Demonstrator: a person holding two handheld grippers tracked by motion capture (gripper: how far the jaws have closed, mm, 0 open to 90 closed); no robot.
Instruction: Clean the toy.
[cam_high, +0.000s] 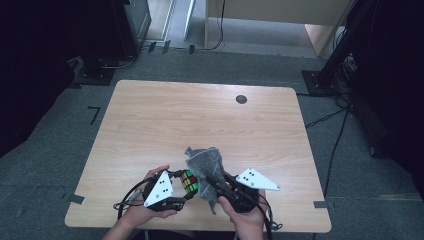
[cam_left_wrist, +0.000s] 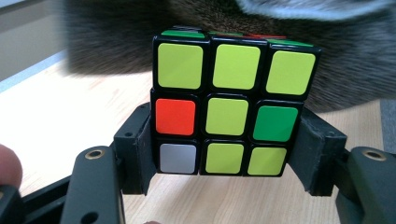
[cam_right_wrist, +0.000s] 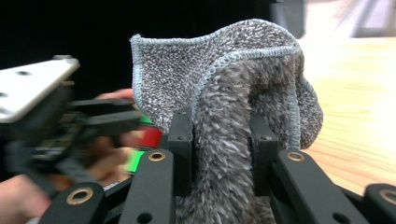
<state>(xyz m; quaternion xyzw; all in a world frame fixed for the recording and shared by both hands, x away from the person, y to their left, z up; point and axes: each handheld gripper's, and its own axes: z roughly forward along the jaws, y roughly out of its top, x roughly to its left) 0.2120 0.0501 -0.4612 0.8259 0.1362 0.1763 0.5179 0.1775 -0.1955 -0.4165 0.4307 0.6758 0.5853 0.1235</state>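
Wooden table (cam_high: 150, 125), grey cloth (cam_high: 205, 162) against puzzle cube (cam_high: 189, 182).

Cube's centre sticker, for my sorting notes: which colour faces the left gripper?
Yellow-green, clearest in the left gripper view.

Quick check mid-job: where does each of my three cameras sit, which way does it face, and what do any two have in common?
High view: above the near table edge, looking forward and down on the table; both hands and tongs enter from the bottom.
Left gripper view: rides the left tongs, looking along its jaws clamped on the puzzle cube.
Right gripper view: rides the right tongs, looking along jaws pinching the grey cloth; the left hand shows beyond.
Shared: cube and cloth appear in both gripper views.
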